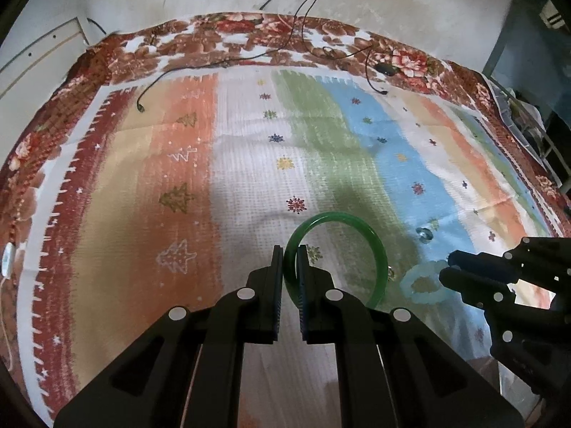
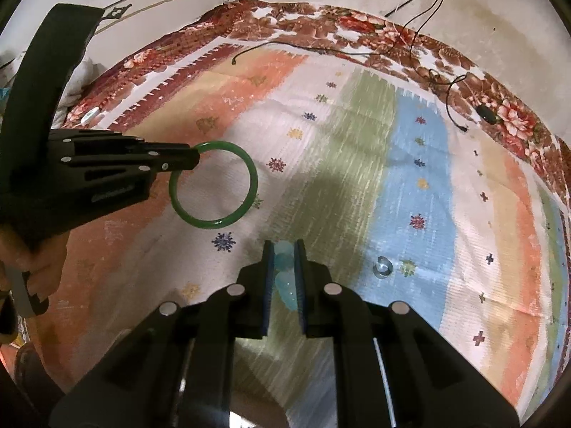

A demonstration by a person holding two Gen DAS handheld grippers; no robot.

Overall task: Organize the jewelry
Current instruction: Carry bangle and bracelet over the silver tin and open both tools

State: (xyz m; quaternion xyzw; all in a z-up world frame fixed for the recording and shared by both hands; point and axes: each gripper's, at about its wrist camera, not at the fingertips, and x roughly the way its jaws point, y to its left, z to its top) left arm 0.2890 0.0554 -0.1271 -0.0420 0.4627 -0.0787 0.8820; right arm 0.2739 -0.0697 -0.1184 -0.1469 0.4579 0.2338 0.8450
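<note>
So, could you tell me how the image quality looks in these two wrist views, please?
Left wrist view: strong fisheye bending of the cloth edges, a soft shadow near the green bangle, and a dark corner vignette. Right wrist view: the same distortion, a broad shadow on the green stripe, and the pale blue bracelet looks blurry.

Both claws were moulded in matt black, studded with silver screws; blue pads (image 2: 270, 285) lined the fingers; bare skin was seen on the left hand (image 2: 34, 260).
</note>
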